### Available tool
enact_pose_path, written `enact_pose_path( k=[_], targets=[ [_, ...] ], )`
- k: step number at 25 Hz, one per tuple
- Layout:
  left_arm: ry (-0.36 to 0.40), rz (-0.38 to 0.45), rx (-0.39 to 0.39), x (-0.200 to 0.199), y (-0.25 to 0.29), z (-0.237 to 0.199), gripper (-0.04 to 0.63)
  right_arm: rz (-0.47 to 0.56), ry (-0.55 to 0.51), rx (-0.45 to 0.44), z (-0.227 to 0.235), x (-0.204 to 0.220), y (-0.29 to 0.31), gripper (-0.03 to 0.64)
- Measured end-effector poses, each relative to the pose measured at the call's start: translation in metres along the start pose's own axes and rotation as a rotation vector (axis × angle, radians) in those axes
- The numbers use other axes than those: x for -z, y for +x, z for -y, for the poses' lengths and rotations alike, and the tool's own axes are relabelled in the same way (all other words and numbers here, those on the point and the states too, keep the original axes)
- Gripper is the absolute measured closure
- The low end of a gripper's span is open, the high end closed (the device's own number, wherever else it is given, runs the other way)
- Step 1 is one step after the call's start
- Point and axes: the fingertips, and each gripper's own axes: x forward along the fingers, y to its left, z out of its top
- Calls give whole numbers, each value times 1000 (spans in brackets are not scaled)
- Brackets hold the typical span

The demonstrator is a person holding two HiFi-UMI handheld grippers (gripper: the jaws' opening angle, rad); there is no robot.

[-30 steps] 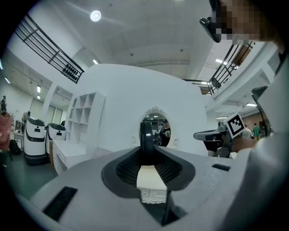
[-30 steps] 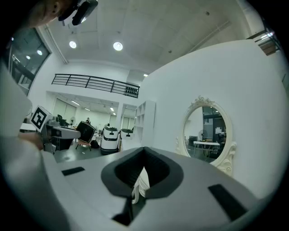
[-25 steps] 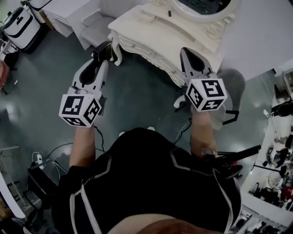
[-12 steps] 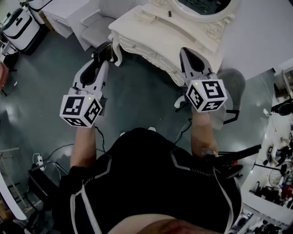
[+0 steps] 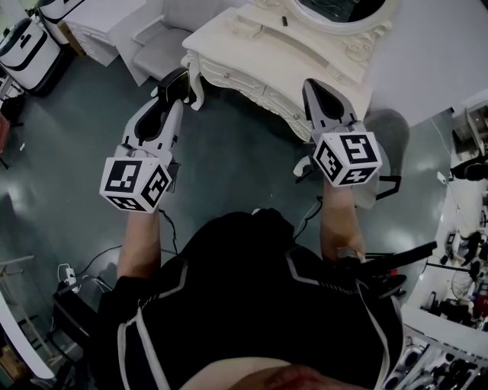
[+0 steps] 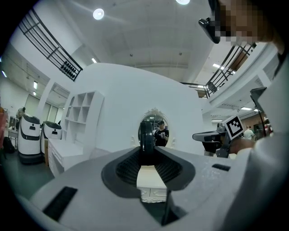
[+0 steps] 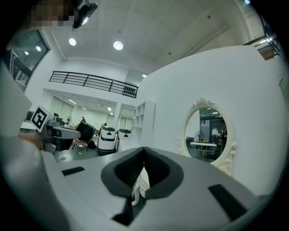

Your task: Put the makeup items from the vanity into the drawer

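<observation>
The white ornate vanity (image 5: 252, 57) with its oval mirror (image 5: 335, 9) stands ahead, and a small dark item (image 5: 284, 21) lies on its top. My left gripper (image 5: 174, 81) is level before the vanity's left corner, shut on a black round item (image 6: 146, 136) that stands edge-on between its tips. The mirror (image 6: 156, 131) shows behind that item. To the right, my right gripper (image 5: 313, 85) hovers in front of the vanity's drawers (image 5: 271, 99). Its jaws meet at the tips with nothing between them. In the right gripper view the mirror (image 7: 208, 131) is at right.
A grey chair (image 5: 156, 47) sits left of the vanity and a grey stool (image 5: 390, 133) at its right. A white wheeled machine (image 5: 27, 42) is far left. Cables (image 5: 84, 263) lie on the dark floor. Cluttered white shelves (image 5: 457, 305) line the right edge.
Both grippers have edged a little forward toward the vanity with the person. The jaws look the same as before.
</observation>
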Motion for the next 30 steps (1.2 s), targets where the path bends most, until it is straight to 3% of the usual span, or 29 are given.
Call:
enact_pose_path(
  k=[12, 17, 23, 30],
  targets=[
    [13, -14, -20, 11, 39, -35, 503, -12, 12, -7, 16, 19, 52, 611],
    [24, -30, -45, 9, 100, -55, 503, -10, 30, -45, 56, 24, 109, 611],
    [9, -20, -63, 14, 115, -61, 503, 2, 14, -73, 65, 23, 123, 611],
    [13, -62, -73, 16, 207, -65, 503, -18, 26, -103, 131, 36, 178, 611]
  ],
)
